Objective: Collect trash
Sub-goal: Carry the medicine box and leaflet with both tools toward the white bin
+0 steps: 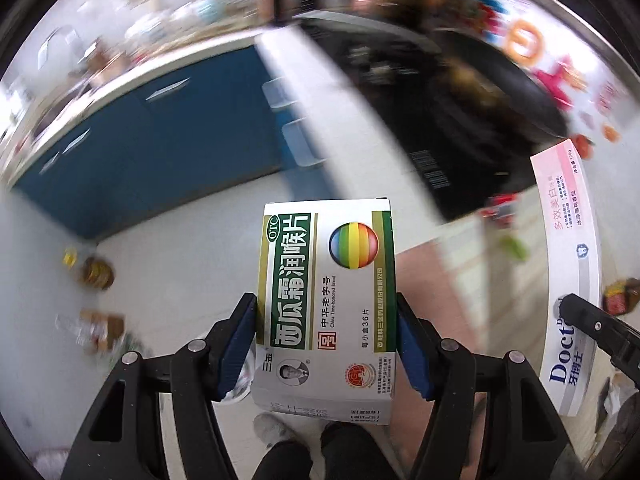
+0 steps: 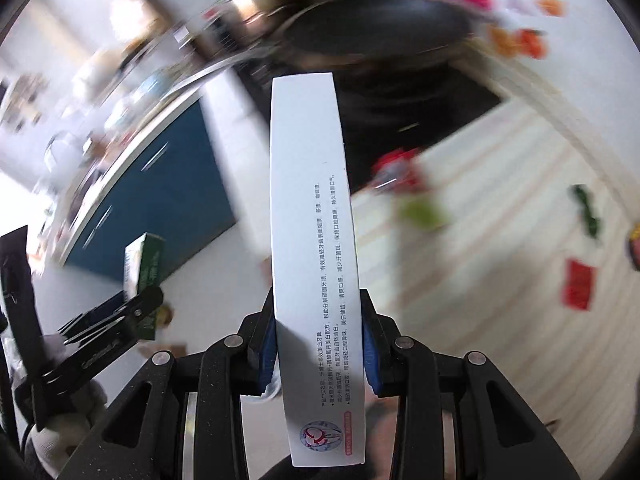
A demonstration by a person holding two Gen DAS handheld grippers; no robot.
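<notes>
My left gripper (image 1: 326, 316) is shut on a green and white medicine box (image 1: 326, 300) with a rainbow ball on it, held up in the air. My right gripper (image 2: 318, 312) is shut on a long white toothpaste box (image 2: 316, 240), held lengthwise along the fingers. The toothpaste box also shows in the left wrist view (image 1: 568, 280) at the right, and the medicine box in the right wrist view (image 2: 144, 264) at the left. A black trash bag (image 1: 460, 100) gapes open ahead of both grippers; it also shows in the right wrist view (image 2: 380, 32).
More litter lies on the wood-look floor: a red packet (image 2: 578, 284), a green wrapper (image 2: 424, 208), a dark green piece (image 2: 586, 210). Scraps lie on the white floor (image 1: 96, 272). A blue cabinet (image 1: 160, 140) with a white top stands at the left.
</notes>
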